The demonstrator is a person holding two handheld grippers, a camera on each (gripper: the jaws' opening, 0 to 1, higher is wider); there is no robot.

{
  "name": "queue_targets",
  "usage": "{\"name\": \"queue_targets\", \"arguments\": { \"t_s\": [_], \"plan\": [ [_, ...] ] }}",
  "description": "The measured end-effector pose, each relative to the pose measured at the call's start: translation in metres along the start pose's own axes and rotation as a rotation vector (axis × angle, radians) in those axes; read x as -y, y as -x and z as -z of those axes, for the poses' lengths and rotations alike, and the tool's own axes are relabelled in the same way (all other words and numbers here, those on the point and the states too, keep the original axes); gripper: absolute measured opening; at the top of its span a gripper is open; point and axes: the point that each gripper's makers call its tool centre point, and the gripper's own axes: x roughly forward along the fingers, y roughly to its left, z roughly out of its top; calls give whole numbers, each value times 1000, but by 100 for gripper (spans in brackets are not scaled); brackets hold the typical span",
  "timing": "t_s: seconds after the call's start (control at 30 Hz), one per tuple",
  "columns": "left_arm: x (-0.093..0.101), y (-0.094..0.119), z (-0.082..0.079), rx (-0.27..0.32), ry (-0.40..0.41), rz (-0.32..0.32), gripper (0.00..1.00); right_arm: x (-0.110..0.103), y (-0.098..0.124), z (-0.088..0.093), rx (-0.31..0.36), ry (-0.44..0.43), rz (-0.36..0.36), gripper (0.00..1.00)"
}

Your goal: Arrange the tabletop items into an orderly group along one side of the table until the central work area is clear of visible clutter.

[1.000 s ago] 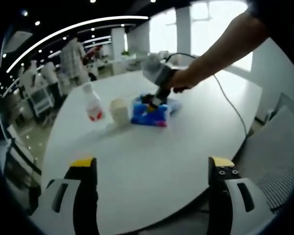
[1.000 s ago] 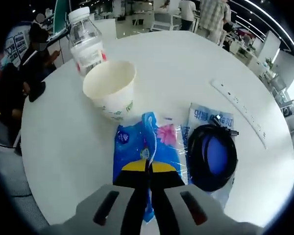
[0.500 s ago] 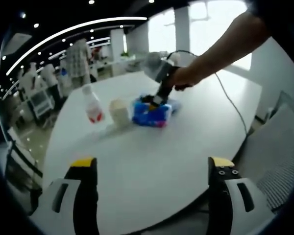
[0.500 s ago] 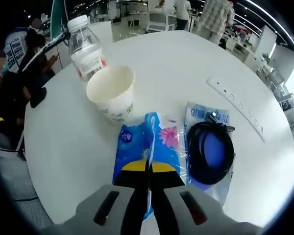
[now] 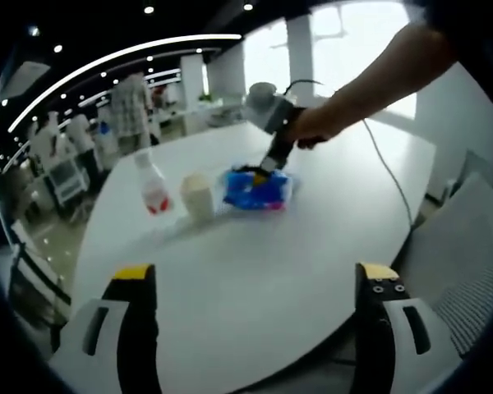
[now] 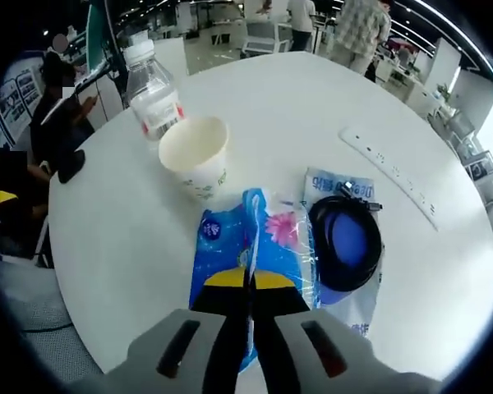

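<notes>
**On the white table, a blue packet pinched in the right claw**

On the round white table (image 6: 312,107) the right claw (image 6: 248,283) has its yellow-tipped jaws pressed together on the fold of a blue tissue packet (image 6: 255,246) with a pink flower print. Just beside the packet, touching its edge, lies a second pale packet (image 6: 345,185) with a coiled black cable (image 6: 345,242) on top of it. A paper cup (image 6: 195,156) stands upright near the packet's far corner, and a clear water bottle (image 6: 152,90) with a red label stands just beyond the cup. A white power strip (image 6: 386,176) lies apart toward the table's far edge.

The left claw (image 5: 251,328) hovers above the near rim of the table, jaws spread wide and holding nothing, well apart from the cluster.
</notes>
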Motion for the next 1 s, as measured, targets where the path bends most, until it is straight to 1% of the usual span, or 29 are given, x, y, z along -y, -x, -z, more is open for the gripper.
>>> {"name": "queue_targets", "arguments": {
  "t_s": [0.33, 0.5, 1.0],
  "plan": [
    [1, 0, -2, 6, -13, 3, 97, -2, 15, 3, 9, 0, -1, 0],
    [2, 0, -3, 10, -17, 7, 98, -1, 28, 2, 20, 8, -3, 0],
    [3, 2, -4, 14, -21, 10, 98, 7, 57, 2, 46, 68, 3, 0]
  ]
}}
